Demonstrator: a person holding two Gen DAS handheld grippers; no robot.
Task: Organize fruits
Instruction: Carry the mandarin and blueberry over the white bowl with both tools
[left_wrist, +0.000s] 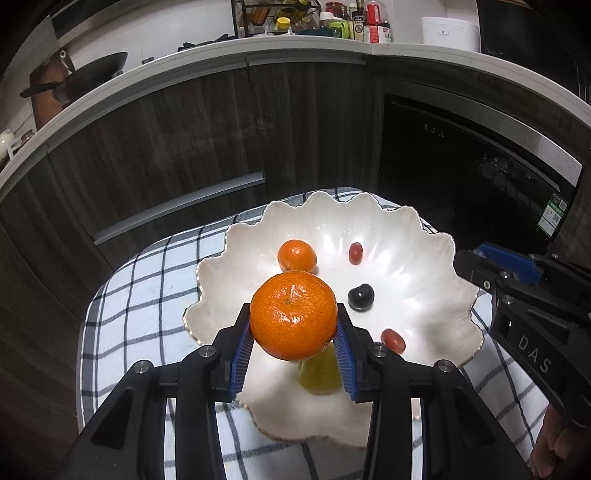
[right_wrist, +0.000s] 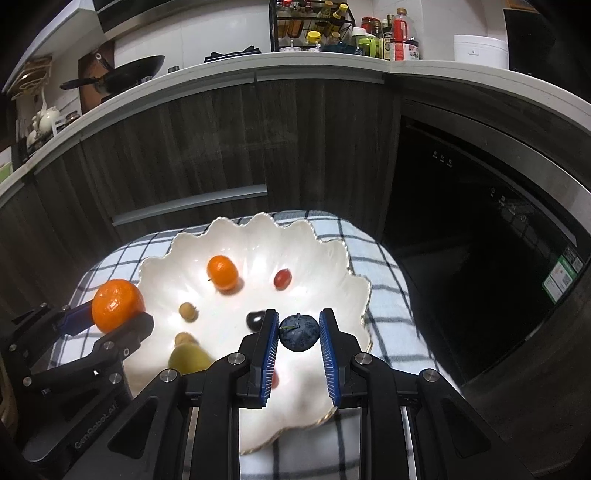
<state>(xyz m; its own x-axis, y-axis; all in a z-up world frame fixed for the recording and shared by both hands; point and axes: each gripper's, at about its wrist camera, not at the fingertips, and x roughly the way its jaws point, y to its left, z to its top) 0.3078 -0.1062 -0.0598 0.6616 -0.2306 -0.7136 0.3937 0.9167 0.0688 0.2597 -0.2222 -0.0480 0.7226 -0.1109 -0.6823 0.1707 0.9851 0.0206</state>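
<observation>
My left gripper (left_wrist: 294, 325) is shut on a large orange mandarin (left_wrist: 294, 314) and holds it above the near rim of a white scalloped bowl (left_wrist: 436, 295). In the bowl lie a small mandarin (left_wrist: 296, 254), two red grapes (left_wrist: 355, 253), a dark plum (left_wrist: 361, 297) and a green pear (left_wrist: 320, 373). My right gripper (right_wrist: 298, 332) is shut on a dark blue plum (right_wrist: 298, 332) over the bowl (right_wrist: 332, 258). The right wrist view also shows the held mandarin (right_wrist: 117, 305), two small tan fruits (right_wrist: 187, 312) and the pear (right_wrist: 186, 360).
The bowl rests on a blue-and-white checked cloth (left_wrist: 140, 295) over a small table. Dark wood cabinets (left_wrist: 166, 147) and a black built-in appliance (left_wrist: 461, 173) stand behind. A counter above carries a wok (left_wrist: 92, 74), bottles (left_wrist: 369, 22) and a white cooker.
</observation>
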